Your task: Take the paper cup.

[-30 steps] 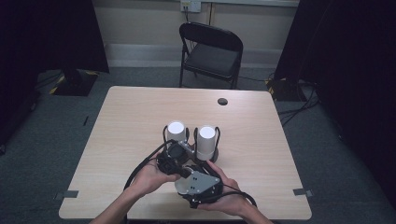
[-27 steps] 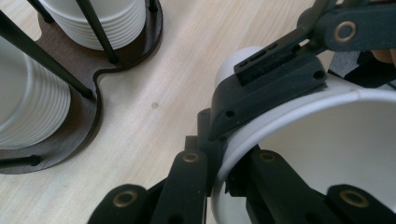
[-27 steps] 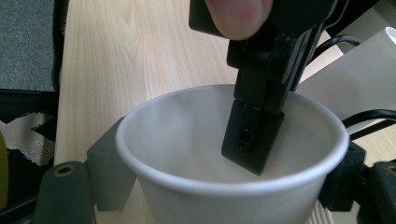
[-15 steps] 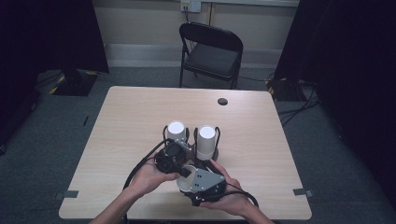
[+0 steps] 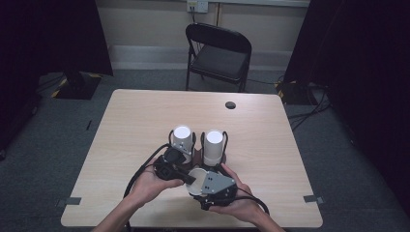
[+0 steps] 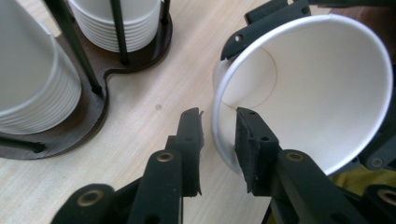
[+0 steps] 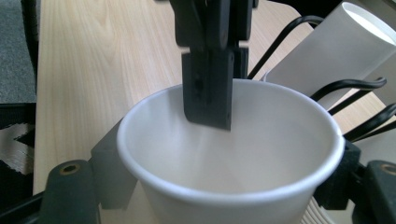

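The left gripper (image 6: pixel 217 135) fingers have just been opening, straddling the paper cup (image 6: pixel 322 93) rim without pinching. The right gripper (image 7: pixel 224 186) fingers are clamping that cup's body above the bench (image 5: pixel 290 145), beside the cup stacks (image 5: pixel 183 137). It looks light, thin-walled and crushable; a gentle hold near the stiffer rim suits it.

A black folding chair (image 5: pixel 220 53) stands beyond the wooden table (image 5: pixel 135 121).
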`<state>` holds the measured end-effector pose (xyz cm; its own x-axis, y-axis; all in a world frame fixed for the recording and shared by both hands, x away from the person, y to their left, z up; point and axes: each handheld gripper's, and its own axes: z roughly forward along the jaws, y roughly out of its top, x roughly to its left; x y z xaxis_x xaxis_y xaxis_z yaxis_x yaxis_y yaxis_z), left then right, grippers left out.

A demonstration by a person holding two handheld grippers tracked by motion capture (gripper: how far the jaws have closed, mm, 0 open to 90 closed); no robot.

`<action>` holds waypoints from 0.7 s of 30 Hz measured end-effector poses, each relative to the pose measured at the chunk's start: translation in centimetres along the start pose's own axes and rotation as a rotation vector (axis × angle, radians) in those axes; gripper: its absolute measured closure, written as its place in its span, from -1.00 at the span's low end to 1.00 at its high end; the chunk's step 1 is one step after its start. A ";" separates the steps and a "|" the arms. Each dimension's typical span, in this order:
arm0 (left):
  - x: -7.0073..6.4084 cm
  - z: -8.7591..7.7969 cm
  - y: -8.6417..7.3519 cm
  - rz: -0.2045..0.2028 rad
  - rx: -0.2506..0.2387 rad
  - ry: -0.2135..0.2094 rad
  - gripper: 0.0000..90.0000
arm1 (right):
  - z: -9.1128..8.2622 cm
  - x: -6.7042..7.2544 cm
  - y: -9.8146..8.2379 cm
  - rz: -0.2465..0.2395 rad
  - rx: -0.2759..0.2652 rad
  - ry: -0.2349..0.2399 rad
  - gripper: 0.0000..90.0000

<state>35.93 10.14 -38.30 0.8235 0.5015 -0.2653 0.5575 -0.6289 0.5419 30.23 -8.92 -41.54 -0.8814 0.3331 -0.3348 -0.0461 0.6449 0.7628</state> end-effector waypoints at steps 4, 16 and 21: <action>-0.1 -0.4 -0.6 0.010 -0.072 0.042 0.34 | 0.0 -0.2 -0.2 0.016 0.002 -0.008 -0.47; 0.0 -1.3 -2.3 -0.012 -0.192 0.121 0.04 | -0.5 -0.8 -1.0 0.055 -0.006 -0.019 -0.47; 0.3 -1.2 -3.2 -0.021 -0.206 0.131 -0.04 | -0.9 -1.1 -1.5 0.070 -0.001 -0.037 -0.47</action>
<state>34.30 13.00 -39.17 0.7839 0.5942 -0.1799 0.5302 -0.4900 0.6919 30.80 -10.88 -41.79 -0.8646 0.4027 -0.3007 0.0149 0.6187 0.7855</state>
